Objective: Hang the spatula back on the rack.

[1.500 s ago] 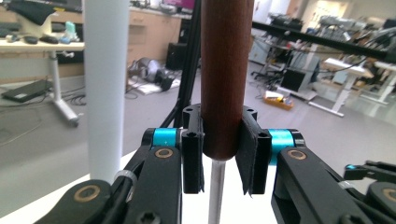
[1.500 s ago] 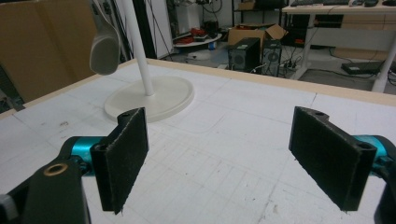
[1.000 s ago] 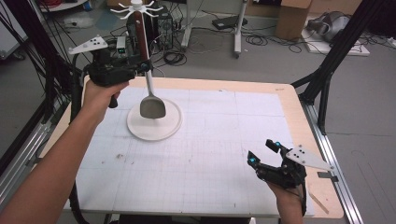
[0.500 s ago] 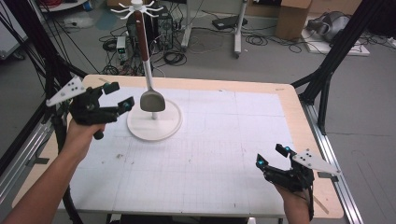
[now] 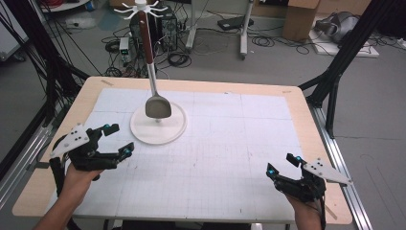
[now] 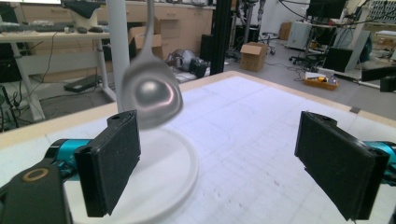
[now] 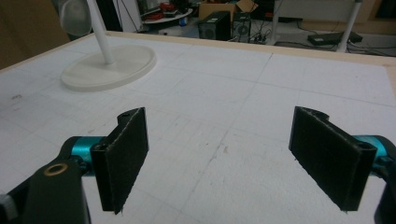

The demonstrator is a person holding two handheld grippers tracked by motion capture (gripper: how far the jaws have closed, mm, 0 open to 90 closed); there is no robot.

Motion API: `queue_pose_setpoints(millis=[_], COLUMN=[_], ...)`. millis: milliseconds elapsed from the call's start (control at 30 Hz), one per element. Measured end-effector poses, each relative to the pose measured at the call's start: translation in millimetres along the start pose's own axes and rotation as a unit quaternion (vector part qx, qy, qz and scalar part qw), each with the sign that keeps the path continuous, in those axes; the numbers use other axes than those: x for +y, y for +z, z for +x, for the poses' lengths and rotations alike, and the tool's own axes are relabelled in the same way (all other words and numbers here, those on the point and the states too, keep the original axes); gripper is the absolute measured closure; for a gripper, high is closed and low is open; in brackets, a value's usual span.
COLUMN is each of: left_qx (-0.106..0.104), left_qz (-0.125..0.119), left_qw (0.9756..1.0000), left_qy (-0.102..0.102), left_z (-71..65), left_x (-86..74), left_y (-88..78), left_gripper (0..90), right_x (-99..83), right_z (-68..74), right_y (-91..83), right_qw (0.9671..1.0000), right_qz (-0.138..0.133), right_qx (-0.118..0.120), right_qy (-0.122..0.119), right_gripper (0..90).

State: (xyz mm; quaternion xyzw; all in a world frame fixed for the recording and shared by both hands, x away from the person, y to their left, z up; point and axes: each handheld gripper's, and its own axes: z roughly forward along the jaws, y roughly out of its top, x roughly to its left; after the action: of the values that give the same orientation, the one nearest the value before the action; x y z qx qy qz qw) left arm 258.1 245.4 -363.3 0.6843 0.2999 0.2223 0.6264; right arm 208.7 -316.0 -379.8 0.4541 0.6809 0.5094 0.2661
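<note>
Overhead, spatula (image 5: 157, 106) hangs from white rack (image 5: 141, 8).

light: even, indoor | shadows: soft | spatula (image 6: 152, 93) blurred close up | bg soft, edges bent

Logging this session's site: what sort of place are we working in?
Most likely a robotics or engineering lab: loose cables run across the floor, cardboard boxes sit behind the table, and workbenches with equipment line the room.

Spatula (image 5: 157, 106) hangs from stand (image 5: 158, 125), far-left on table (image 5: 249, 143).
</note>
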Motion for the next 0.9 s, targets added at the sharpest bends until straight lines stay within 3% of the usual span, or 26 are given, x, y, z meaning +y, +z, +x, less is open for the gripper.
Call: queue_pose_setpoints(millis=[100,167,233,333,633,900], left_qx=[0.007,0.009,0.007,0.005,0.009,0.015], left_qz=[0.0,0.01,0.012,0.008,0.03,0.043], left_qw=[0.9998,0.9997,0.9998,0.9996,0.999,0.9984], left_qy=[-0.02,-0.021,-0.017,-0.027,-0.033,-0.035], left_z=[1.0,2.1,2.2,1.1,4.0,6.1], left_x=[-17.4,-23.5,-24.0,-28.0,-37.5,-40.7], left_y=[-7.1,-8.9,-9.6,-10.1,-7.5,-3.9], left_gripper=[16.4,16.6,16.7,17.1,17.7,17.9], right_x=[-0.6,-0.3,0.5,0.4,-5.4,-7.2], right_z=[4.8,7.9,10.1,11.2,11.1,7.4], right_y=[2.2,3.0,4.1,6.7,14.1,15.4], right_qw=[1.0,1.0,1.0,1.0,0.9996,0.9996], right_qz=[0.005,0.005,0.005,0.003,0.023,0.023], right_qx=[0.002,0.002,0.002,0.0,-0.007,-0.01], right_qy=[0.001,-0.001,-0.004,-0.005,-0.017,-0.015], right_gripper=[18.5,18.5,18.5,18.6,18.5,18.6])
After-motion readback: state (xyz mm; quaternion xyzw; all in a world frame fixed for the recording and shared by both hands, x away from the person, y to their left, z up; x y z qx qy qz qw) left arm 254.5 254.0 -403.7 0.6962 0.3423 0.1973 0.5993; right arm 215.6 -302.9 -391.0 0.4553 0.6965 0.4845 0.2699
